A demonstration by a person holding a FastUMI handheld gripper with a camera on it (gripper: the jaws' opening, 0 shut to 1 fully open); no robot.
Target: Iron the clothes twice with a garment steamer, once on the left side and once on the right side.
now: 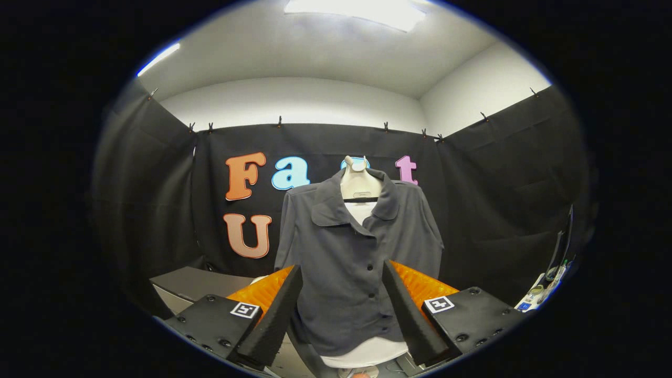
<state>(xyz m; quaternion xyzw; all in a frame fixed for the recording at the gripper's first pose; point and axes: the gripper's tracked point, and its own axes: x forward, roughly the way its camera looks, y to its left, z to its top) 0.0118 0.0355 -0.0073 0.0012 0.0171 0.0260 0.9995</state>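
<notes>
A dark grey button-up shirt [346, 252] hangs on a white mannequin torso [360, 184] in front of the black cloth wall. It faces me, collar spread, buttons running down the middle. My gripper [342, 273] is open, fingers wide apart with nothing between them. The shirt's lower front shows in the gap between the fingers, some way beyond the tips. The mannequin's white base [367, 353] peeks out under the hem.
A grey tabletop [191, 283] lies beyond the left finger. Past the right finger, some small items and a dark upright stand [554, 273] sit by the wall.
</notes>
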